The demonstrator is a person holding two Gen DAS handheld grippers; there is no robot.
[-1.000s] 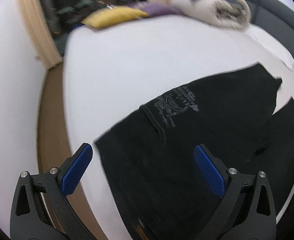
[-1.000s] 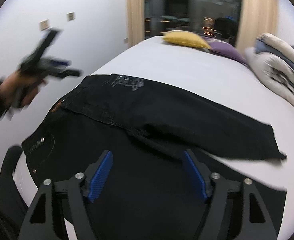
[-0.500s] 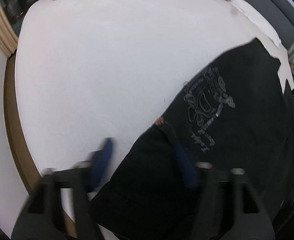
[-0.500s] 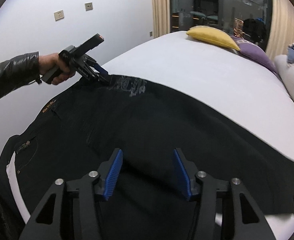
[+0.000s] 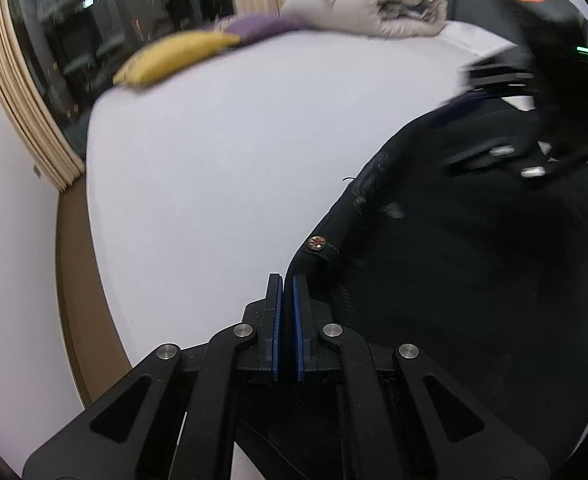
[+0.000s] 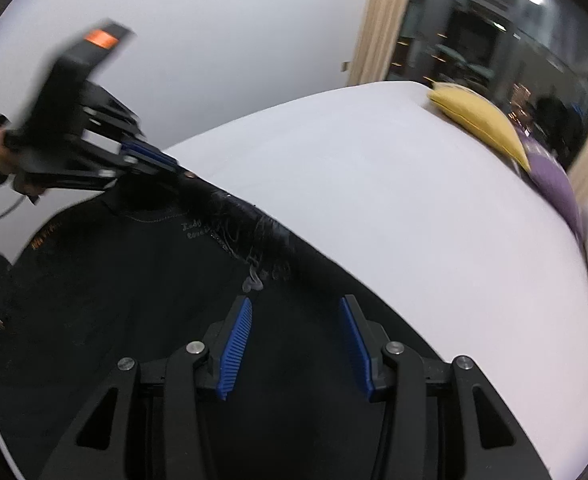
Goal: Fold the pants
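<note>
Black pants [image 6: 134, 300] lie spread on the white bed [image 6: 374, 200], filling the area from 6 to 9 o'clock in the right wrist view, their edge running up toward 10 o'clock. Left gripper [image 5: 285, 280] has its blue pads nearly together at the waistband corner beside a metal rivet [image 5: 316, 243]; the right wrist view shows the left gripper [image 6: 170, 166] pinching that corner and raising it off the bed. Right gripper [image 6: 296, 306] hovers over the pants with jaws spread wide and nothing between them; yellow pillow [image 6: 482, 124] sits at 2 o'clock.
</note>
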